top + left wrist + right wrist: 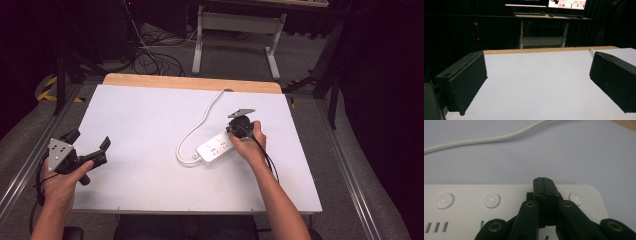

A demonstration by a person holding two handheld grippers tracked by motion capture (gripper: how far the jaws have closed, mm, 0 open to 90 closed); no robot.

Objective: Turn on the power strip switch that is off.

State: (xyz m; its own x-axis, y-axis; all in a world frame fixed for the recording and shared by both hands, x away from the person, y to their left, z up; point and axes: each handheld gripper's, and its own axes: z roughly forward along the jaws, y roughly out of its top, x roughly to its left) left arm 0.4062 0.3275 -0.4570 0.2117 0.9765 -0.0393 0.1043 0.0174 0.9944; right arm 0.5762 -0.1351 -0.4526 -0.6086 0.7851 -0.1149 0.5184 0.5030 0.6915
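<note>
At the left of the high view, the person's left hand (62, 180) holds the left gripper (92, 150) above the left edge of the white surface (140, 120), well apart from everything else. Its jaws are spread wide; in the left gripper view they stand far apart at either side, with bare white surface between them and a wooden strip (549, 50) along the far edge. Beyond that edge, a desk (544, 17) with a keyboard and lit screens stands in a dark room.

Right of centre on the surface lies a white power strip (216, 148), set at a slant. Its white cable (200, 122) leaves the strip's left end, loops round, and curves away to the far edge of the surface.

Further right, the person's right hand (250, 145) holds the right gripper (235, 131) down on the strip's far right end, with the grey plate (241, 113) on top of it. In the right gripper view its jaws are pressed together with nothing between them, their tips resting over the top of the strip between two of the round white buttons (492, 200) in the row. Whether the tips actually touch the strip I cannot tell. Socket slots (436, 227) show at the lower left, and the cable (486, 138) runs across the surface beyond.
</note>
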